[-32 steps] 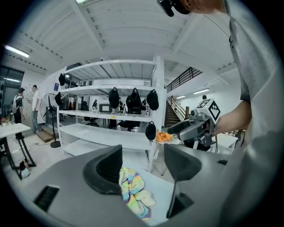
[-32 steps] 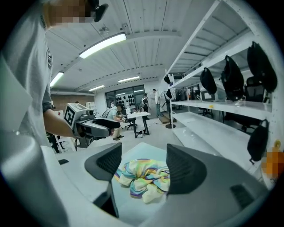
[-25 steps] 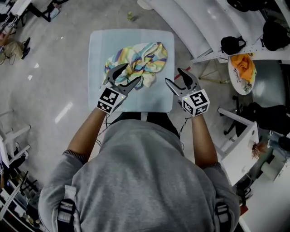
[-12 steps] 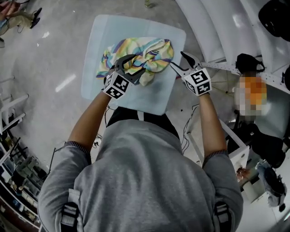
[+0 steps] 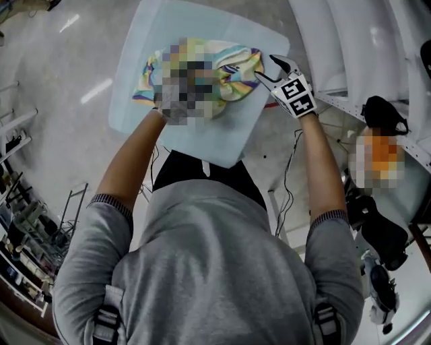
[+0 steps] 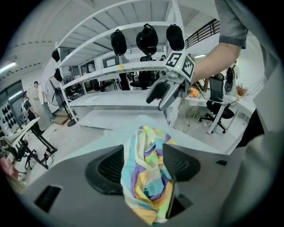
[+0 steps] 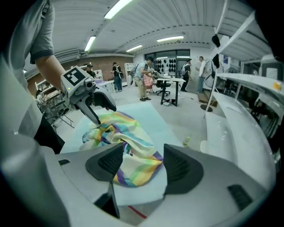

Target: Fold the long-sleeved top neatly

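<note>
left tongs (image 6: 143,165) hidden overhead, top (image 5: 237,62) partly hidden

An open-plan lab or workshop — white racks (image 6: 128,68), office chairs (image 6: 218,111) and ceiling strip lights (image 7: 119,9).

Pastel-striped top (image 5: 241,62), pale blue table (image 5: 202,138)

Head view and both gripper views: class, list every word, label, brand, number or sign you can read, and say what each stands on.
No words or numbers can be read in any view.
Right gripper: its cube bears black-and-white square patterns, no letters or digits.
Long-sleeved top: a small dark print near its edge, too small to read.
</note>
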Demonstrator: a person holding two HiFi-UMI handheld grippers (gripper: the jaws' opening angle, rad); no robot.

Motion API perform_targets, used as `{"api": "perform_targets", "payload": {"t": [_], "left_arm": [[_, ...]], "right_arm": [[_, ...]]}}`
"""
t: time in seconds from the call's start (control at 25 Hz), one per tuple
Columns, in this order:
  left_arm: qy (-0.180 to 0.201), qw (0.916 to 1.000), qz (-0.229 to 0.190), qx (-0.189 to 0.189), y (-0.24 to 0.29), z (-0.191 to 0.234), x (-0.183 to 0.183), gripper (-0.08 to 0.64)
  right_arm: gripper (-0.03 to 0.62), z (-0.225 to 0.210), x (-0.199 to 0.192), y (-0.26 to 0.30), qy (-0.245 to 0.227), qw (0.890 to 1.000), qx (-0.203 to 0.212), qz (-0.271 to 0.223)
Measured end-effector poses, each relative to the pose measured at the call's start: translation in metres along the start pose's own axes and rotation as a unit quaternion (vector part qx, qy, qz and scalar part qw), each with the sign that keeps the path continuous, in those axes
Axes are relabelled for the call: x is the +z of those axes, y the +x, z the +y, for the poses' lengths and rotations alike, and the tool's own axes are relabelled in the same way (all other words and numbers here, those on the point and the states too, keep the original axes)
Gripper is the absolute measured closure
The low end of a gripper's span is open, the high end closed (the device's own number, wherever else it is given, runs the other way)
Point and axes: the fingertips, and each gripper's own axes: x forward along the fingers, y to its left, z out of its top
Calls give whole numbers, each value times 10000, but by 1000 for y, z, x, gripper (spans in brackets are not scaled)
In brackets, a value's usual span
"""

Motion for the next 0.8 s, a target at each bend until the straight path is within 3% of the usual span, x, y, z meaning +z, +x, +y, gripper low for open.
{"api": "perform_targets", "payload": {"t": [0.44,0.8], "left_arm": [[369,9966,666,-309,44,5,-55,291],[921,9884,999,-686,58,-1,-88,313]], "right_arm": [[307,-25,-34,66,-593,9951,421,670],[347,-33,-60,113,-1325,9802,758,1259]]}}
